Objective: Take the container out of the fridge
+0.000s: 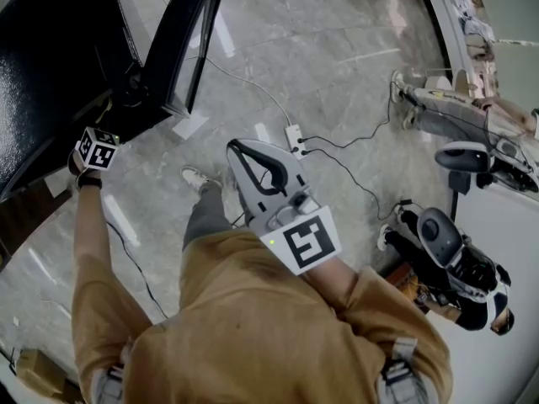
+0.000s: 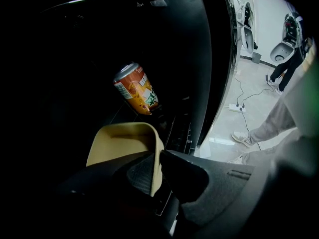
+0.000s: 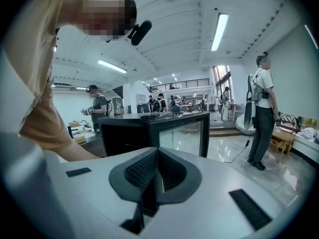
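Grip step: right gripper [image 3: 157, 166] hangs outside the fridge [image 1: 50, 57], jaws together and empty, while left gripper [image 2: 158, 158], inside the fridge, has its jaws pinched on the near wall of the beige container [image 2: 119, 143], with an orange can [image 2: 135, 89] behind it. Next, I reckon, a steady draw outward, clear of the door frame [image 2: 215, 73].

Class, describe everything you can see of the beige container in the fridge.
The container is pale beige, smooth and plastic-looking, with thin walls, rounded corners and an open top. It sits in the dark fridge, with an orange can beyond it. Its near right wall is pinched between the pads of the left gripper. Its base is hidden.
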A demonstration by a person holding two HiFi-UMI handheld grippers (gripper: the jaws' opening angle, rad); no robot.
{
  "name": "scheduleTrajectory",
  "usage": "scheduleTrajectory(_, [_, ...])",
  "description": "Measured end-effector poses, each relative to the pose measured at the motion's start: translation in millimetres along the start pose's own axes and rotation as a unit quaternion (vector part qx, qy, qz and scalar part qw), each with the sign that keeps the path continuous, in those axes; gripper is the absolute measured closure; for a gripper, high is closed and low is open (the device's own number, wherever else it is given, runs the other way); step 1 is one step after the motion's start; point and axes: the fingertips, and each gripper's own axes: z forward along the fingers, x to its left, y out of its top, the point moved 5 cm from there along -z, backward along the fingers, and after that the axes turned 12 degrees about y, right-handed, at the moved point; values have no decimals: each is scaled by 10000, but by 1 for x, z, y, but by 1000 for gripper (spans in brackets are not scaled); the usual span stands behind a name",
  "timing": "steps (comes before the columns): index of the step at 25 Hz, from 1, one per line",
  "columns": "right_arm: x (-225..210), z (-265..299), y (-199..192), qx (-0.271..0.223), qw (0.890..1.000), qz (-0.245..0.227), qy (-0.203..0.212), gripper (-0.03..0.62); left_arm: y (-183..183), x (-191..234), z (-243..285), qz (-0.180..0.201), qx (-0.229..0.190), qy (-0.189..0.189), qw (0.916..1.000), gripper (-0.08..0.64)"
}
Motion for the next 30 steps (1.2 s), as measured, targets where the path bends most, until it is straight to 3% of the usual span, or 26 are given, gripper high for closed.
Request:
scheduleTrajectory(21, [9, -8, 4, -160, 9995, -53, 275, 589, 11, -12, -36, -582, -502, -297, 9966, 548])
scheduleTrajectory(27, [41, -21, 0, -301, 9982, -206, 478, 589, -12, -24, -68, -766, -605, -147, 9951, 548])
scheduleTrajectory(30, [29, -14, 10, -336, 9973, -244, 604, 589, -2, -23, -71, -926, -610, -162, 9937, 548])
